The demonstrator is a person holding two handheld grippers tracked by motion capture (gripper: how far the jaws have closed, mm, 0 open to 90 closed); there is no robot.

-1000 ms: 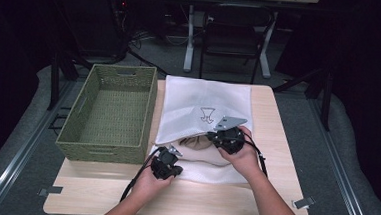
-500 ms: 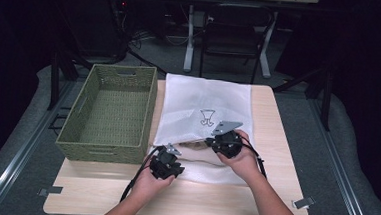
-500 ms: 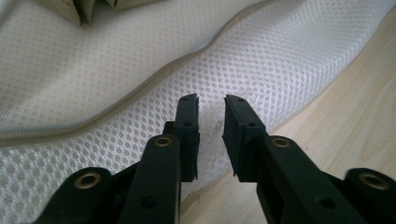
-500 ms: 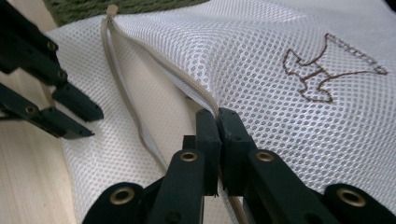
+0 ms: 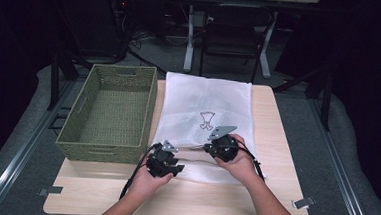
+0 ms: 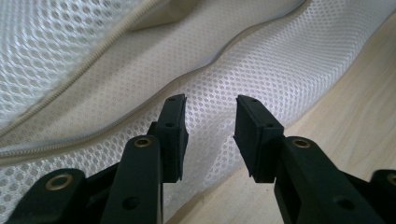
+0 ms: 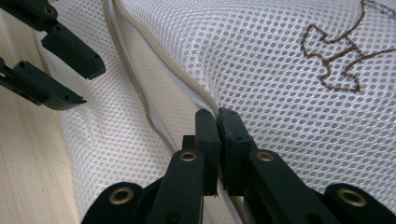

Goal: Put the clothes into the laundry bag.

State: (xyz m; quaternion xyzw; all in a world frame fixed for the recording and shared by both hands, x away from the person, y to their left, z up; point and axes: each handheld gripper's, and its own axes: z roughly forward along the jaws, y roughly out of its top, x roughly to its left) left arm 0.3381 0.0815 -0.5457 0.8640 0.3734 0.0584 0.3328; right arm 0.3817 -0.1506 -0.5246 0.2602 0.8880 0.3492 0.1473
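The room around me is dark, with a black chair (image 5: 236,27) beyond the light wooden table (image 5: 277,138) I work at. On the table a white mesh laundry bag with a beige zipper and a brown embroidered figure (image 5: 206,101) lies flat at the middle, just beside a green woven rectangular basket (image 5: 110,112) on its left. My right hand-held gripper (image 7: 217,116) is at the near part of the bag, its jaws pressed together on the zipper edge of the mesh, lifting that lip a little. My left hand-held gripper (image 6: 210,116) sits at the bag's near left corner with its jaws apart, poised over the lower mesh layer (image 6: 243,70) below the open zipper seam, holding nothing. My hands (image 5: 144,182) come in from the near edge.
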